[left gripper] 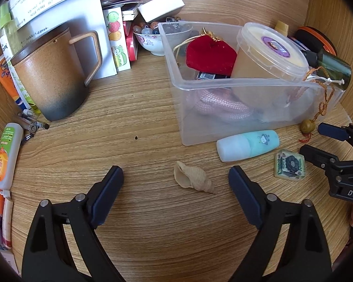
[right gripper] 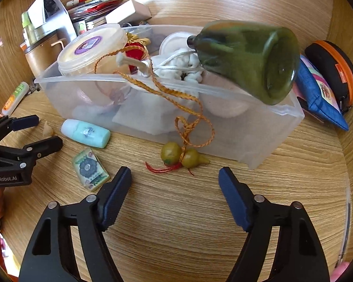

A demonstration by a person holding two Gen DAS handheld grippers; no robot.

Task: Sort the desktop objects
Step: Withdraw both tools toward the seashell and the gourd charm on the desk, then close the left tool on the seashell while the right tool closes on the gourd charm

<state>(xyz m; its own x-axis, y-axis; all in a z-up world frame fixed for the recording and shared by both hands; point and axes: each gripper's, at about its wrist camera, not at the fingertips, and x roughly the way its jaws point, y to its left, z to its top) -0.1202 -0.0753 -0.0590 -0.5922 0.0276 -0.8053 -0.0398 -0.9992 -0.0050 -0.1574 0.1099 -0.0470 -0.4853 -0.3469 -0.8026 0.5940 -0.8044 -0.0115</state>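
Two grippers are hovering over the wooden desk [left gripper: 141, 122], and both are mine. My left gripper [left gripper: 176, 183] is standing with its fingers wide apart, and the pale seashell [left gripper: 192, 178] is lying on the desk between them, touched by neither pad. My right gripper [right gripper: 174, 189] is also standing with its fingers apart, nothing clamped; the green gourd charm [right gripper: 184, 157] is lying just beyond its fingertips, near the front wall of the clear plastic bin [right gripper: 266, 141]. An orange braided cord [right gripper: 188, 108] is running from the charm up over the bin's rim.

Inside the bin I am seeing a lidded round tub [left gripper: 269, 49], a red velvet pouch [left gripper: 210, 55], a coil of pink rope [left gripper: 220, 105] and a dark green bottle [right gripper: 249, 58] lying tilted across the right end of the rim. Just in front of the bin, a small mint-green bottle [left gripper: 248, 145] is lying on its side, and near it a square tile with a dark flower [left gripper: 290, 165] is resting flat, between my two grippers.

Far to the left a brown mug [left gripper: 50, 75] with a lid is standing upright. To its right, a bowl of polished stones [left gripper: 150, 36] is sitting against the bin's far left corner. To the right of the bin, a blue pouch [right gripper: 317, 89] and an orange-rimmed black case [right gripper: 331, 68] are lying side by side.
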